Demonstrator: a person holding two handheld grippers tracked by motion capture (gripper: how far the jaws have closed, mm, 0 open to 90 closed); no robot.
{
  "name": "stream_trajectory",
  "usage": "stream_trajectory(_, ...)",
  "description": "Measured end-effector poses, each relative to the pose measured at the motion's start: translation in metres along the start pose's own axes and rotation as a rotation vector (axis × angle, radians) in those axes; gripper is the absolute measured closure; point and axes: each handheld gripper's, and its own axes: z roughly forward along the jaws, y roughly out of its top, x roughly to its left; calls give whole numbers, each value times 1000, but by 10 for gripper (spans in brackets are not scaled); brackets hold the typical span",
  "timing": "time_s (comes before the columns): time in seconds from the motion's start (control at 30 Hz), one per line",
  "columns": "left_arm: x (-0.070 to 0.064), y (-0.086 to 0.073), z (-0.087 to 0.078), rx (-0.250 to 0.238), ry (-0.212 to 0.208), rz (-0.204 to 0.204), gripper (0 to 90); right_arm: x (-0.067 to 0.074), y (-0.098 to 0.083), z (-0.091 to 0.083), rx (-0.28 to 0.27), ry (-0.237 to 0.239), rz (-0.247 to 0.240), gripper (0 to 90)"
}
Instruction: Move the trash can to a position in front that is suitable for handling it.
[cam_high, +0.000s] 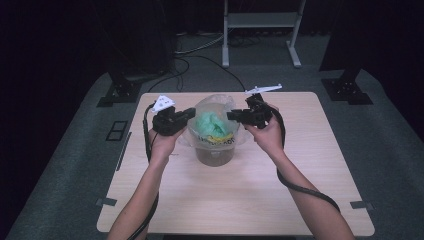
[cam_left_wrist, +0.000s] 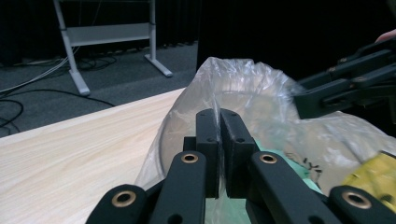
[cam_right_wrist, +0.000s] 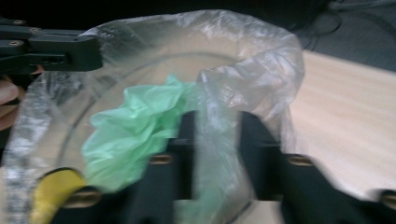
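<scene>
Claws (cam_left_wrist: 219, 140) pinch bag (cam_left_wrist: 261, 93), seemingly.

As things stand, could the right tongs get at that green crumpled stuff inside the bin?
Probably not straight away. The right tongs have plastic from the clear bag between their jaws, at the bin's rim. The green wad lies close behind it, with the way down from above open.

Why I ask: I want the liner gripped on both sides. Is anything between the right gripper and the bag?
Nothing visible. The bag edge already runs up between the right gripper jaws, though blur hides whether they pinch it. The left gripper is shut on the opposite edge.
</scene>
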Motion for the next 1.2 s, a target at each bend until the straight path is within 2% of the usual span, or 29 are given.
stream_trajectory(0.13, -5, 2, 1, -4, -21, 7, 871, 1, 4, 0, 2, 24, 27, 871)
stream_trajectory(0.27, -10, 3, 3, -3, -36, 16, 870, 1, 9, 0, -1, 36, 52, 899)
stream_trajectory(0.37, -14, 3, 6, -1, -48, 23, 870, 3, 12, 1, 5, 59, 71, 900)
stream_trajectory(0.6, -24, 2, 14, 12, -74, 42, 870, 9, 19, 3, -18, 126, 113, 900)
stream_trajectory(0.83, -34, 1, 20, 27, -83, 71, 871, 13, 23, 7, -31, 174, 149, 899)
stream_trajectory(0.9, -36, 0, 21, 30, -89, 74, 870, 12, 23, 8, -30, 187, 160, 881)
stream_trajectory(1.03, -40, 0, 22, 34, -103, 80, 870, 7, 23, 10, -47, 232, 213, 781)
stream_trajectory(1.2, -45, 0, 24, 42, -116, 96, 870, 4, 22, 13, -46, 263, 250, 703)
